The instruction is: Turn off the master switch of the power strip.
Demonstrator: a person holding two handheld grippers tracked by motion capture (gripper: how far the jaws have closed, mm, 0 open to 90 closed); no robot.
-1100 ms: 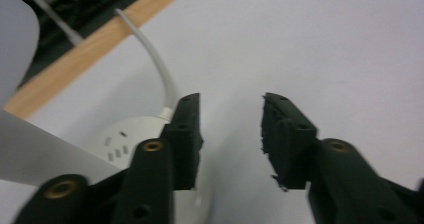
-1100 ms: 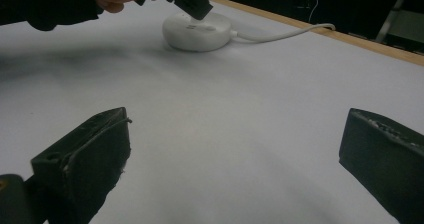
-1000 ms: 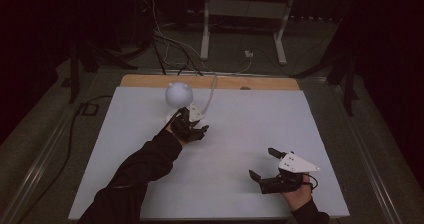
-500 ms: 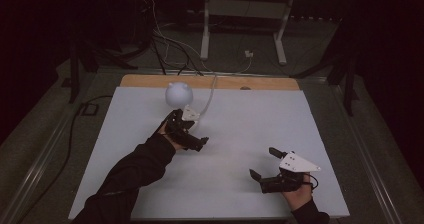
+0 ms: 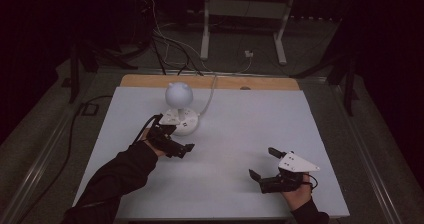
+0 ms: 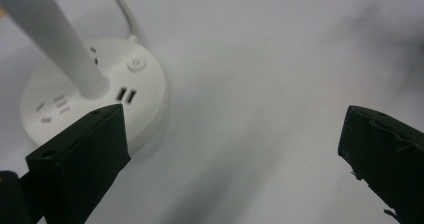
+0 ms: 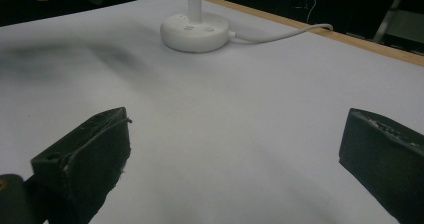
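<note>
A white desk lamp with a ball-shaped head [image 5: 178, 94] stands on a round base [image 5: 186, 121] at the back left of the white table [image 5: 260, 119]. The base [image 6: 95, 101] carries sockets, two USB ports [image 6: 126, 95] and a round button [image 6: 136, 64]. My left gripper [image 5: 172, 136] hovers just in front of the base, open, nothing between its jaws [image 6: 235, 154]. My right gripper [image 5: 263, 163] rests near the front right of the table, open and holding nothing [image 7: 235, 159]. From there the lamp base [image 7: 195, 31] is far ahead.
The lamp's white cable [image 5: 210, 96] runs off the back of the table over a wooden strip [image 5: 210, 81]. Beyond it, cables and a white stand [image 5: 245, 14] sit on the dark floor. A dark cable [image 5: 70, 134] lies left of the table.
My left gripper has drawn back from the lamp base toward the near side and slightly left. The right gripper has stayed put.
</note>
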